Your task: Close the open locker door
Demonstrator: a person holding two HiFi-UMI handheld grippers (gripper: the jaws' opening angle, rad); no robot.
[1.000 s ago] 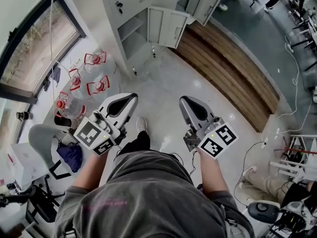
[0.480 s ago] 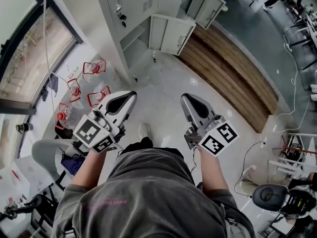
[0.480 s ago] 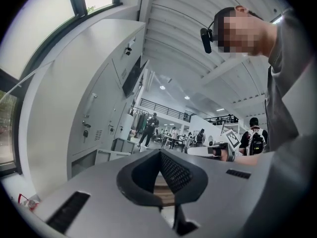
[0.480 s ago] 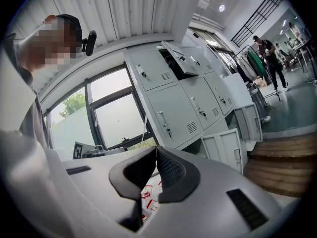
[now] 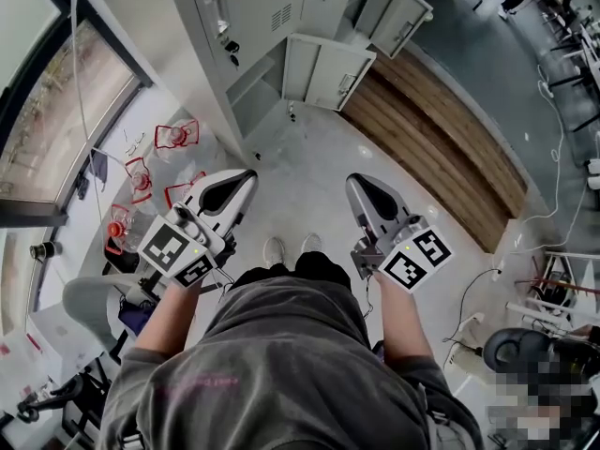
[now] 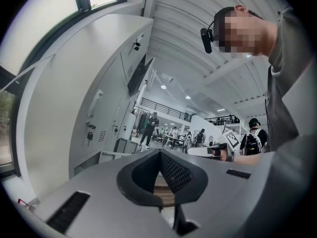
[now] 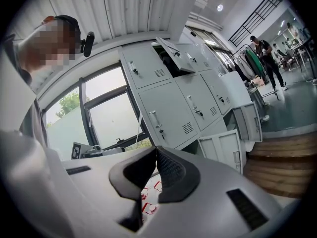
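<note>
Readable text: none in any view.
Left cube [image 5: 178, 254], on the left gripper [image 5: 242, 178]: black-and-white square markers, patterns only, no letters or digits.
Right cube [image 5: 415, 259], on the right gripper [image 5: 356, 182]: the same kind of square markers, patterns only.
Shirt [image 5: 281, 364]: a faint pink line of print at the left side of the back, too blurred to read.
Locker doors [image 5: 246, 7]: plain grey fronts; any label on them is too small to make out.

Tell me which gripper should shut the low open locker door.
Probably right: the door stands out ahead of the right gripper, while the left gripper faces the locker. Both are shut, empty.
</note>
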